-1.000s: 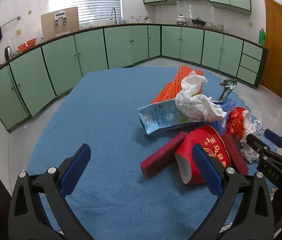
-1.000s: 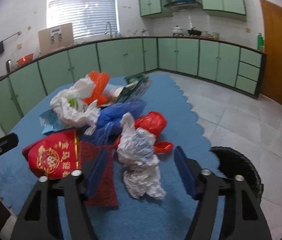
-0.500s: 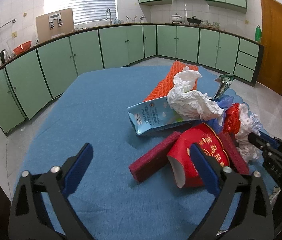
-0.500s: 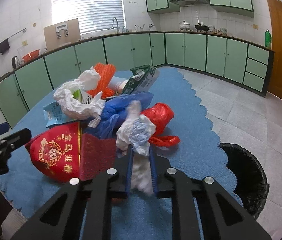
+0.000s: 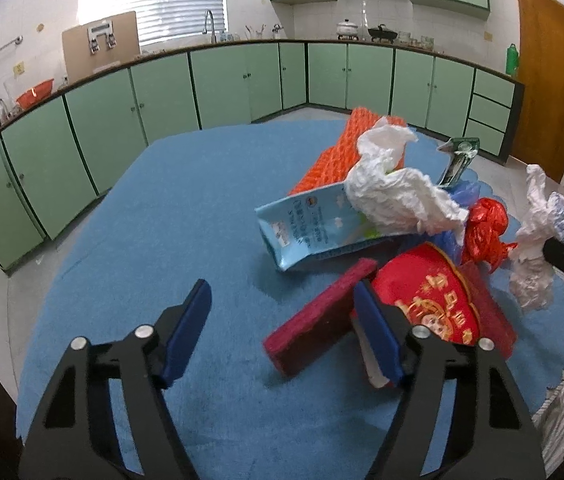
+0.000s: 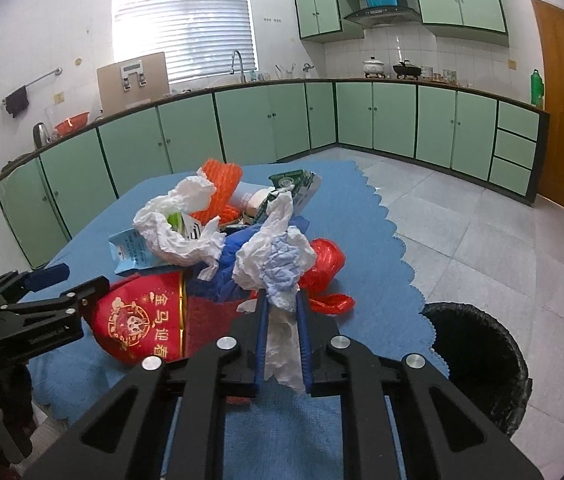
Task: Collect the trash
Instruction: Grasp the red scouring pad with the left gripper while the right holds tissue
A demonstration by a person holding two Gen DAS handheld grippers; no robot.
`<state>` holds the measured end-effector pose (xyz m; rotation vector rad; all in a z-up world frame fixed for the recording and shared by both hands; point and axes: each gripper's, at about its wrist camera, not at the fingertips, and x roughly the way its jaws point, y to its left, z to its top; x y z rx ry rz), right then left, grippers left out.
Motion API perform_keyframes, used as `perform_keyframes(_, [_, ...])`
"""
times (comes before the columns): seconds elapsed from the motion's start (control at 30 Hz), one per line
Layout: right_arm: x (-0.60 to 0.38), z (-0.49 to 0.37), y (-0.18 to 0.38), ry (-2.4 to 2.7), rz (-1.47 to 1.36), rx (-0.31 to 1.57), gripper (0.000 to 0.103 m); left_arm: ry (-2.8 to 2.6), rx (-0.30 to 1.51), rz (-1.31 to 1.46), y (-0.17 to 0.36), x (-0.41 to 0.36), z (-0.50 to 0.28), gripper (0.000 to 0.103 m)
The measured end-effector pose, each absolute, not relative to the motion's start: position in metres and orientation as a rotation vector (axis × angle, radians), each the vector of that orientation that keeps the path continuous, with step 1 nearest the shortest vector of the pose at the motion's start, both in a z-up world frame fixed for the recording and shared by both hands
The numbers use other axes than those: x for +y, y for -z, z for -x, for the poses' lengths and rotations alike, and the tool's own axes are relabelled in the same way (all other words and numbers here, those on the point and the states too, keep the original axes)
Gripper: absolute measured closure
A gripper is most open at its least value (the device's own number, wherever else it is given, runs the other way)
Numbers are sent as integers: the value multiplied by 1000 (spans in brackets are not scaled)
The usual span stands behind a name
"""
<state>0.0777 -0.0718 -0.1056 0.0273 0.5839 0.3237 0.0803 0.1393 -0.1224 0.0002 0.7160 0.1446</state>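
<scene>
1. The step in hand looks like the first carry to the bin: the right gripper [image 6: 282, 312] has its fingers [image 6: 261, 336] pinched nearly together on a wad [image 6: 277, 268] of crumpled white and pale blue paper, which sticks up past the tips and hangs down between them.
2. In the left view the wad [image 5: 534, 240] appears clear of the desk [image 5: 161, 208], beside the rest of the pile rather than resting in it.
3. The left gripper [image 5: 282, 328] stands wide open and holds nothing. Its right finger [image 5: 374, 332] is just beside a red box [image 5: 434, 300] with gold lettering; its left finger is over bare blue cloth.
4. The remaining trash sits in one heap on the desk: a larger white tissue [image 6: 177, 220], a light blue packet [image 5: 310, 228], a red bag [image 6: 326, 264], an orange mesh [image 5: 334, 156], a dark red slab [image 5: 318, 324] and a green carton [image 5: 458, 156].
5. The bin [image 6: 478, 356], lined in black, stands on the floor just off the desk's scalloped edge, to the right of the right gripper.
6. The next move likely calls for swinging the right gripper rightward over the bin's mouth, then opening the fingers so the wad drops in. The loose lower tail could snag on the rim, so a release from well above seems wise.
7. The left gripper seems placed to close on the red box next.
</scene>
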Motion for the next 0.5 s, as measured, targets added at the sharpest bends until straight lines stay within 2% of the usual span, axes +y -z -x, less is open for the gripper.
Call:
perform_keyframes(0.1, [-72,-79,109,-324,-29,593,89,-122,741,32,127,147,-82,49])
perform_keyframes(0.17, [-71,-79,109,-326,-31,597,89,-101,764,51,133,149,-83,53])
perform_keyframes(0.5, [-69,-79,108,-329,-25,605,89,-83,800,59,145,153,-87,52])
